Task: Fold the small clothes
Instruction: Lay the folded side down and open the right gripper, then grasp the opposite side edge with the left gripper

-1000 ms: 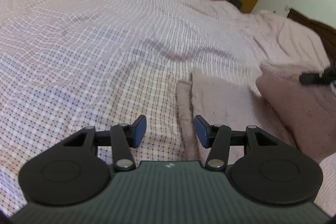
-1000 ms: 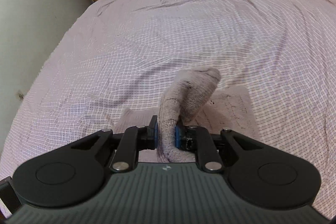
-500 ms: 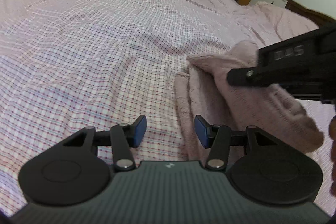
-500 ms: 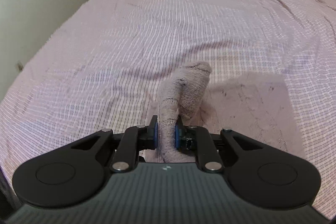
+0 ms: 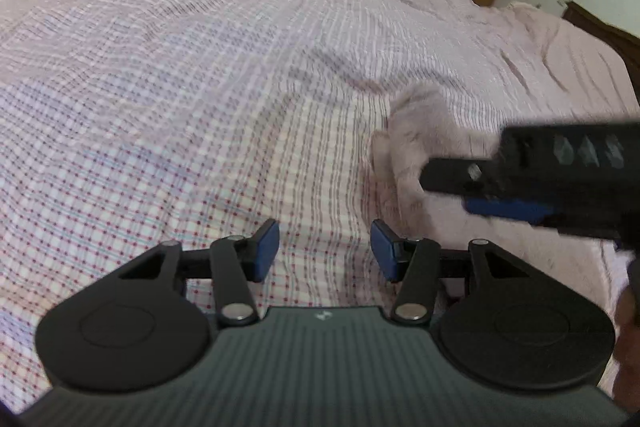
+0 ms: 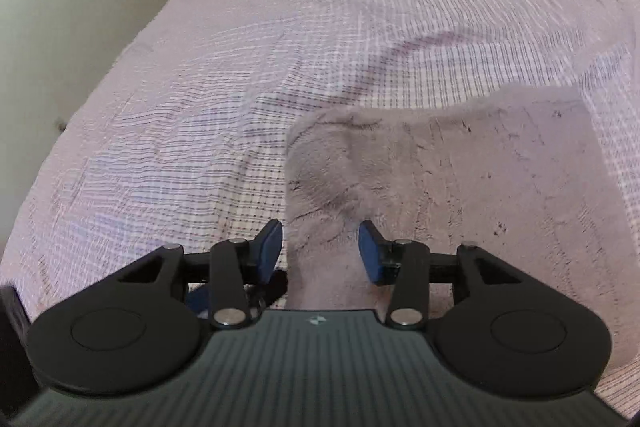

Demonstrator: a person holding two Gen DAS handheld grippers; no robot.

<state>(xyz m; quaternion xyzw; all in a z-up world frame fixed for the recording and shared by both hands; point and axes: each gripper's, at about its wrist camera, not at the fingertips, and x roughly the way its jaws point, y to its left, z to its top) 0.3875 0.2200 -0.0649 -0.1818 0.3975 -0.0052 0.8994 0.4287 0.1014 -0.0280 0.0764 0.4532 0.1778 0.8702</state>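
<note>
Fuzzy pink cloth (image 6: 460,187) lies folded on the checked bed sheet (image 6: 240,87). The right gripper (image 6: 320,251) is wide open above the cloth's folded edge. The left gripper (image 5: 324,247) is open too, over bare sheet.

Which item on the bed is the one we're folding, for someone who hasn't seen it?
Start from the big checked bedsheet. Directly in front of the open right tool lies a fuzzy mauve-pink garment, laid flat with one flap folded over. Its plain fleecy pile stands out against the sheet's grid pattern.
</note>
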